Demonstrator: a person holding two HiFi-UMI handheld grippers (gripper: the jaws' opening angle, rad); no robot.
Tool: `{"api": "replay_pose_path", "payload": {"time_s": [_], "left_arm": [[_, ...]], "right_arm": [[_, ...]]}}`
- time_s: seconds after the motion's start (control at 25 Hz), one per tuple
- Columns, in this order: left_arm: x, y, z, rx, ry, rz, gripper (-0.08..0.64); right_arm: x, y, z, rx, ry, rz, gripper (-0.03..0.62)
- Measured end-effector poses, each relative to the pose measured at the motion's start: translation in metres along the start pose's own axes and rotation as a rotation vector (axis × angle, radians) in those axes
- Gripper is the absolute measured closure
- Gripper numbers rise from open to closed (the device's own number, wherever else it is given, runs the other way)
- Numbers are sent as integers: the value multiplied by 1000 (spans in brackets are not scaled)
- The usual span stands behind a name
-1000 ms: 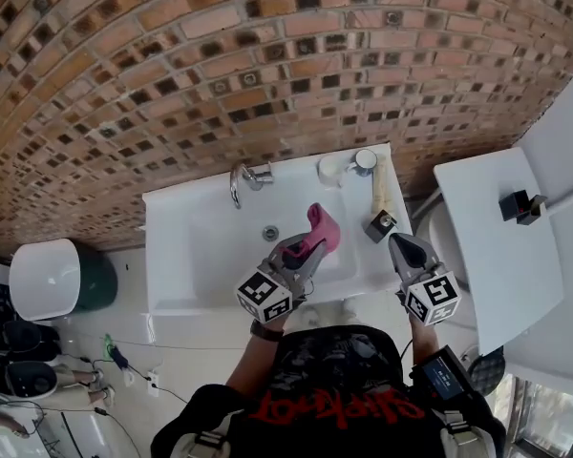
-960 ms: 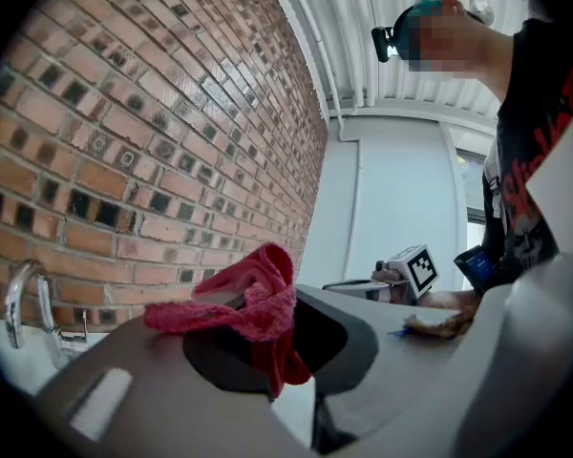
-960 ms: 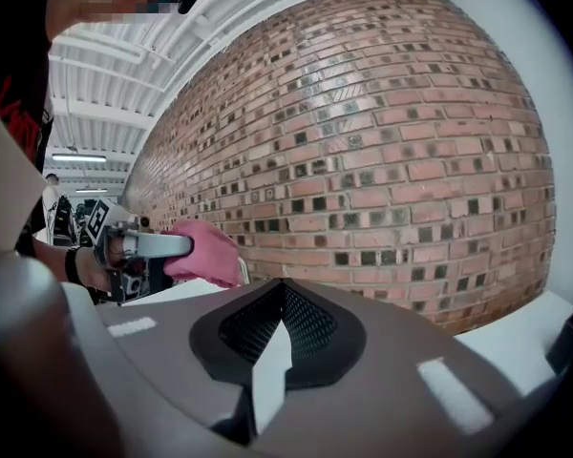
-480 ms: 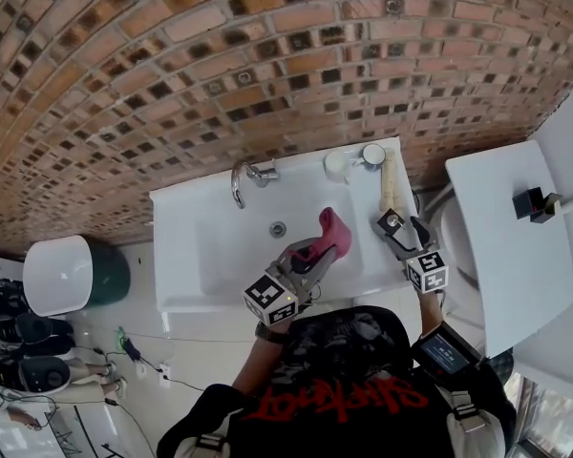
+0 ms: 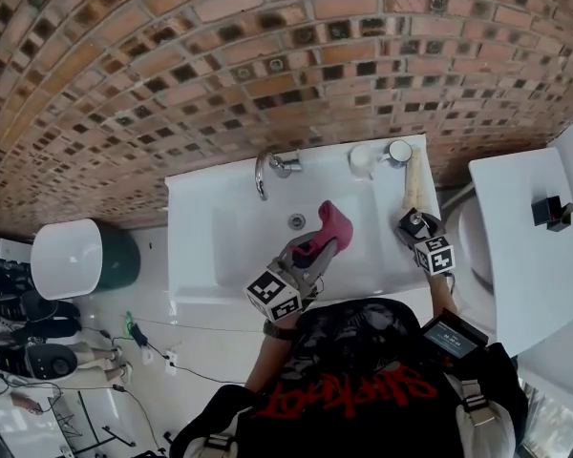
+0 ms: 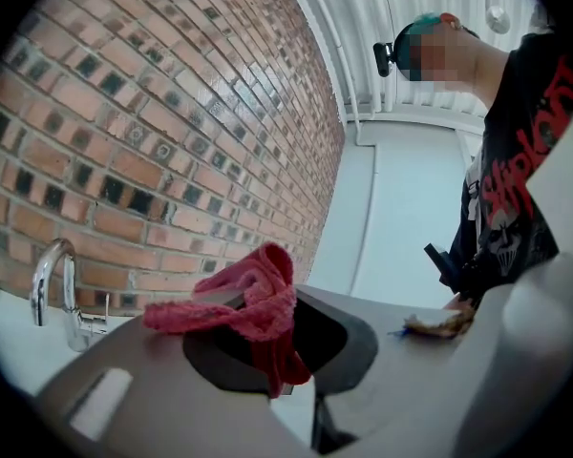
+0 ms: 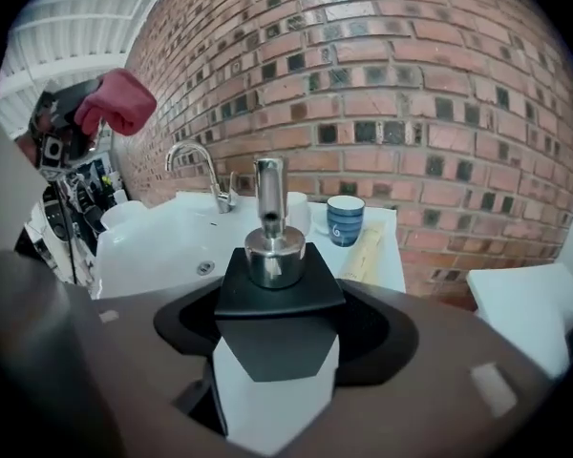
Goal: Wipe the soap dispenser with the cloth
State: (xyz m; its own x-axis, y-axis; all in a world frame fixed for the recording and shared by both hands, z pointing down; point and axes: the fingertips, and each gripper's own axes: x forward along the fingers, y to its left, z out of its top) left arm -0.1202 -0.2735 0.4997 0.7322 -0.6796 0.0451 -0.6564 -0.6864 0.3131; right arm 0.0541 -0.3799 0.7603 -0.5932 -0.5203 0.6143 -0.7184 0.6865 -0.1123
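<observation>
Soap dispenser (image 7: 277, 289), black with a chrome pump, stands upright on the right-hand ledge of the white sink (image 5: 210, 256), near the front corner. It sits squarely between the jaws of the right gripper (image 5: 415, 229). Those jaws are opening, and the pads don't look to be pressing on its sides, so I'd say nothing has hold of it yet.

That's my worry. The ledge is narrow and the body has smooth, sloping faces (top-heavy too, I'd guess, with that metal pump). A jaw that clips one side while closing could tip it into the basin or off the front edge. If the grip lands on the slanted shoulder rather than the lower body, it may slip out when squeezed.

The left gripper (image 5: 310, 256) is over the basin, apart from the dispenser, its jaws clamped on the pink cloth (image 6: 253, 299), which bunches over the top and hangs loose. With so little cloth ahead of the jaws, hard plastic could meet the dispenser. A push on the pump could also shove it sideways or spill soap if the right side isn't firm. Behind it on the ledge, a pale long object (image 5: 413, 187) and a blue cup (image 7: 345, 219) are close enough to get knocked.
</observation>
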Motion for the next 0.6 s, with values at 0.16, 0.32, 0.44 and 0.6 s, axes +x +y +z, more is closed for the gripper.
{"api": "replay_pose_path", "payload": {"time_s": [0.16,0.32,0.44,0.6], "left_arm": [[1,2,-3,-9,6,-23,518],[13,-2,-5,-11,33,-91,518],[21,-5,-9,-17,62,-139,518],[29,-13,-10,-18,84,-202,518]], "right_arm": [[-34,35,47,-60,-94,143,268],[-87,83,118,-181,-233,278,268],[-118,120,157,-324,-276,326,268],[-137,146,176,-449,-272,312,268]]}}
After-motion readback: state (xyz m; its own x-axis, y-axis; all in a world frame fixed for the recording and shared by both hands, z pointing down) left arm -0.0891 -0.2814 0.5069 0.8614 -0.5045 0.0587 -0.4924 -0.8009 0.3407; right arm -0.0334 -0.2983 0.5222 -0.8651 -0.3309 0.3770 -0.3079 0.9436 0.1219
